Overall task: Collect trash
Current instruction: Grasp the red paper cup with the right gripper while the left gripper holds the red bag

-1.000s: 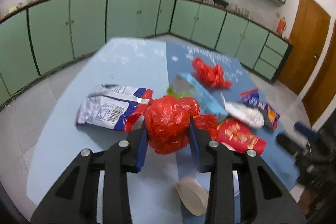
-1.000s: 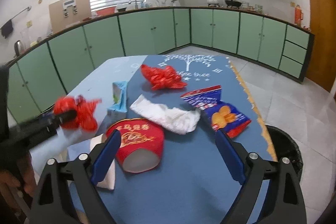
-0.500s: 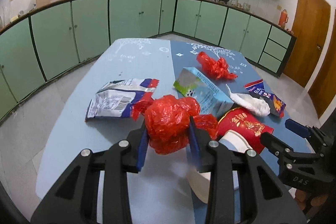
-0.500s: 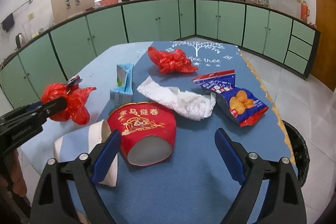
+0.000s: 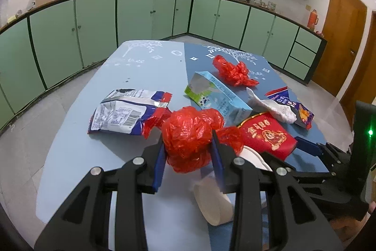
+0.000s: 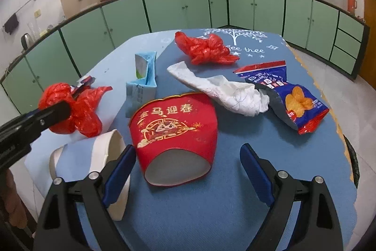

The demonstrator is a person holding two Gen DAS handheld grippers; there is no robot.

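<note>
Gripping red bag (image 5: 190,133), left gripper (image 5: 188,164); right gripper (image 6: 188,171) agape over blue table (image 6: 211,215).

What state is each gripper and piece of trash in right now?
Left gripper: shut on the red bag.
Red bag: crumpled, held.
Right gripper: open, around the red cup's mouth.
Red cup: on its side.
Milk carton: torn open.
Chip bag: opened, lying flat.

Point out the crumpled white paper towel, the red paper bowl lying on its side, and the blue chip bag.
crumpled white paper towel (image 6: 225,92), right wrist view, middle
red paper bowl (image 6: 174,124), right wrist view, printed side wall
blue chip bag (image 6: 298,102), right wrist view, chip picture
</note>
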